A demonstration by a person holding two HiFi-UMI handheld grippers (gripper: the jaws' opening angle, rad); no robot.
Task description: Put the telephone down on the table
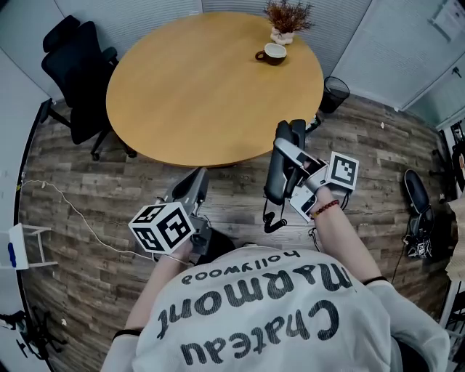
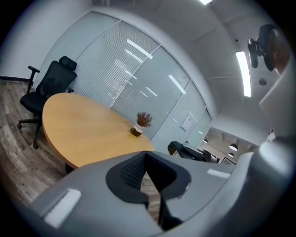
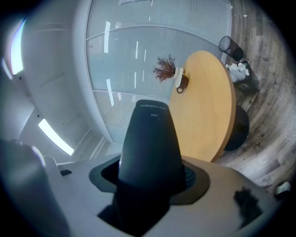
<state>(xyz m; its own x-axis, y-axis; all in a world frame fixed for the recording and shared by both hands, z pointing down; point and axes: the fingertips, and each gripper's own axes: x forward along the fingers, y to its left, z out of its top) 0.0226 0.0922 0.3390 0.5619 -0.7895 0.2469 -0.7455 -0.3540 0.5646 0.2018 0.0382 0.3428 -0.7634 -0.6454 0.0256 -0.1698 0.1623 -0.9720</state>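
Observation:
My right gripper (image 1: pixel 285 171) is shut on a black telephone handset (image 1: pixel 278 163), held upright over the wood floor just short of the round wooden table's (image 1: pixel 203 94) near edge. In the right gripper view the handset (image 3: pixel 150 148) fills the space between the jaws and rises in front of the table (image 3: pixel 208 111). A short black cord (image 1: pixel 272 218) dangles from its lower end. My left gripper (image 1: pixel 197 178) hangs lower left, also short of the table, shut with nothing in it. In its own view the pads (image 2: pixel 132 173) nearly meet, and the table (image 2: pixel 78 134) lies ahead.
A brown cup (image 1: pixel 272 53) and a small potted dried plant (image 1: pixel 288 18) stand at the table's far edge. A black office chair (image 1: pixel 76 73) is left of the table, a black waste bin (image 1: pixel 334 93) right of it. A white cable (image 1: pixel 73 211) trails across the floor.

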